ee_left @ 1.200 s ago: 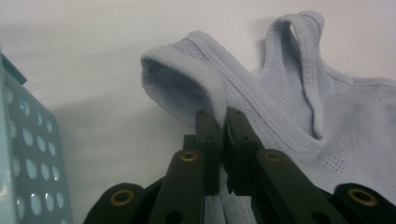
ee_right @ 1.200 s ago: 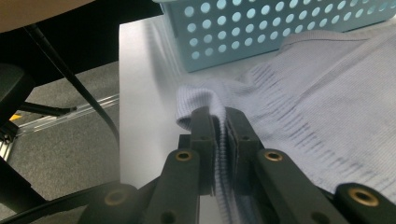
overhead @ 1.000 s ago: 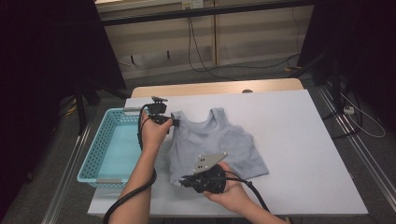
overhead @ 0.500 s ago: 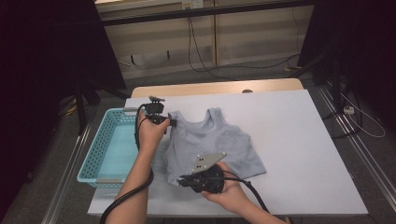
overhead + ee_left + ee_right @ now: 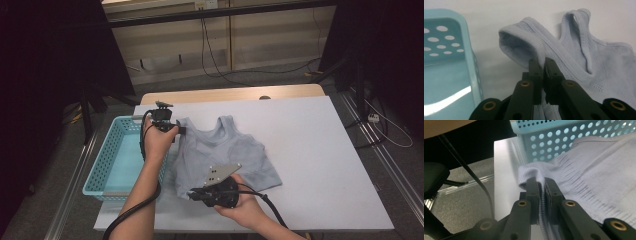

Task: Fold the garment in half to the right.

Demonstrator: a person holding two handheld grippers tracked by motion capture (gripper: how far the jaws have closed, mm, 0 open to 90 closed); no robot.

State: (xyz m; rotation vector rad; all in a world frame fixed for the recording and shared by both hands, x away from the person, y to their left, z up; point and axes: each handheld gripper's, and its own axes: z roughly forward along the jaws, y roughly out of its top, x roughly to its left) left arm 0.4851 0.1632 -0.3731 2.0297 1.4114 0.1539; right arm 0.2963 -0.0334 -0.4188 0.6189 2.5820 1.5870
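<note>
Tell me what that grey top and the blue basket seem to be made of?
Grey top: looks like a soft knitted fabric, matte, with ribbed edging and tiny mesh holes; it folds limply. Blue basket: apparently moulded plastic, glossy, with punched round holes and a light glare on its floor.

Light blue perforated plastic basket (image 5: 117, 165) at the left edge of a white tabletop (image 5: 320, 165); its wall also appears in the left gripper view (image 5: 447, 62) and the right gripper view (image 5: 564, 138). Beyond the tabletop, a wooden strip (image 5: 235, 93); black cables (image 5: 210, 60) trail across the grey floor.
</note>
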